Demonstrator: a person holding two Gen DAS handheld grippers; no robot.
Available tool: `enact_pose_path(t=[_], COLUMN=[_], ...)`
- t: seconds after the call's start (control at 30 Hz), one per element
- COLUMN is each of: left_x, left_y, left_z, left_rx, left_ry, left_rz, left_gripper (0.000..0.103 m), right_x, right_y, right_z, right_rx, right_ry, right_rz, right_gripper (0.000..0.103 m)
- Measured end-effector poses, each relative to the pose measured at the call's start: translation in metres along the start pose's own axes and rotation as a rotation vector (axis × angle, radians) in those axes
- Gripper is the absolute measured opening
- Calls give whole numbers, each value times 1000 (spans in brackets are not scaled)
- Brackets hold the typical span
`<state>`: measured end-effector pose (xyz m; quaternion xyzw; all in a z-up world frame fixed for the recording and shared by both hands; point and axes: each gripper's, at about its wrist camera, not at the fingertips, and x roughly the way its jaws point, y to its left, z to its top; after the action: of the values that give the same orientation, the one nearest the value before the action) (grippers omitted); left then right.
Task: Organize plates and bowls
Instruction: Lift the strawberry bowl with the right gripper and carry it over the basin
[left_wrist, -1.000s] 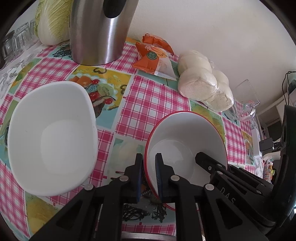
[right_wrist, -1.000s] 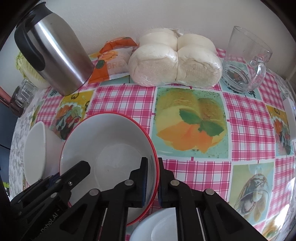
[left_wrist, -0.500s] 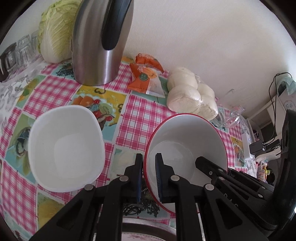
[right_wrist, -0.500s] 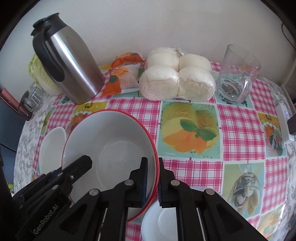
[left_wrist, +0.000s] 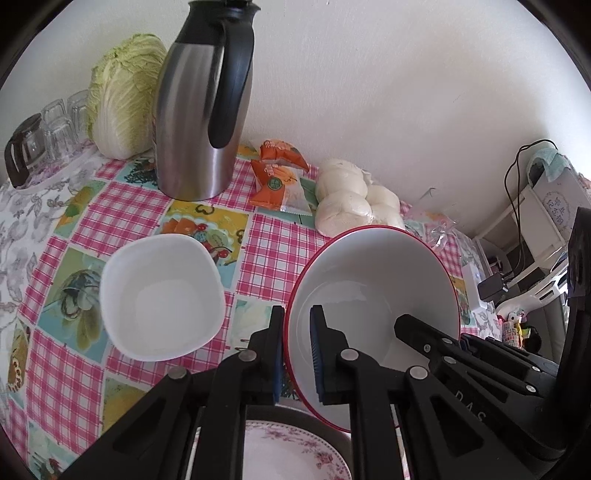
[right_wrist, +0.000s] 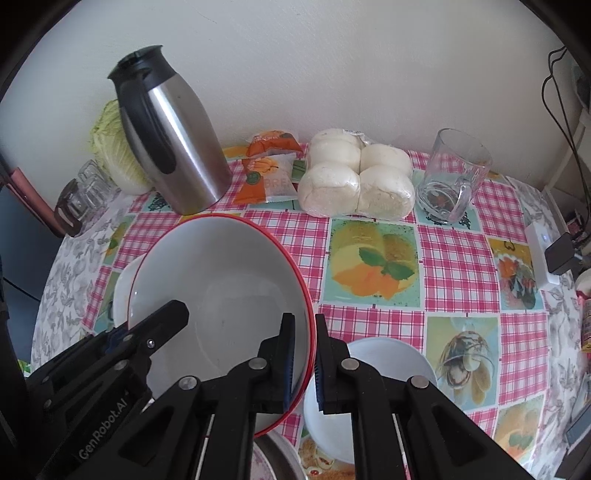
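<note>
Round white bowl with thin red rim (left_wrist: 373, 291), tilted above the checked worktop (left_wrist: 140, 206) at lower centre, pinched by left gripper (left_wrist: 297, 347) and right gripper (right_wrist: 304, 354) on opposite rim edges; glossy, unmarked inside.

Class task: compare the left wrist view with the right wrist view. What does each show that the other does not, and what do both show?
Left wrist only: the whole white square bowl.
Right wrist only: the clear glass mug and small white round dish.
Both: the red-rimmed white bowl, gripped at opposite rims by the left gripper and right gripper, plus the steel thermos jug.
</note>
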<state>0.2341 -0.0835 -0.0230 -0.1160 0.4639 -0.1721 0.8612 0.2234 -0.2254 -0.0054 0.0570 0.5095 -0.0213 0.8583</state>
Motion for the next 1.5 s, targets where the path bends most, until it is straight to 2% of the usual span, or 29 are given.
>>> enact_pose_path(t=[0.13, 0.67, 1.03, 1.3, 1.5], left_x=[-14, -44, -57, -56, -54], left_y=[3, 18, 31, 42, 46], left_z=[-10, -55, -79, -90, -95], left_rx=[6, 10, 18, 4, 6], left_ry=[-19, -9, -4, 20, 41], left_rz=[22, 52, 85, 88, 115], left_gripper=[13, 13, 13, 13, 13], right_x=[-9, -25, -19, -14, -5], right_y=[7, 21, 27, 32, 31], right_z=[-8, -60, -97, -118, -134], right_rx=[7, 21, 67, 101, 172], right_ry=[1, 24, 43, 40, 55], right_rz=[12, 41, 104, 113, 140], right_gripper=[10, 10, 11, 11, 11])
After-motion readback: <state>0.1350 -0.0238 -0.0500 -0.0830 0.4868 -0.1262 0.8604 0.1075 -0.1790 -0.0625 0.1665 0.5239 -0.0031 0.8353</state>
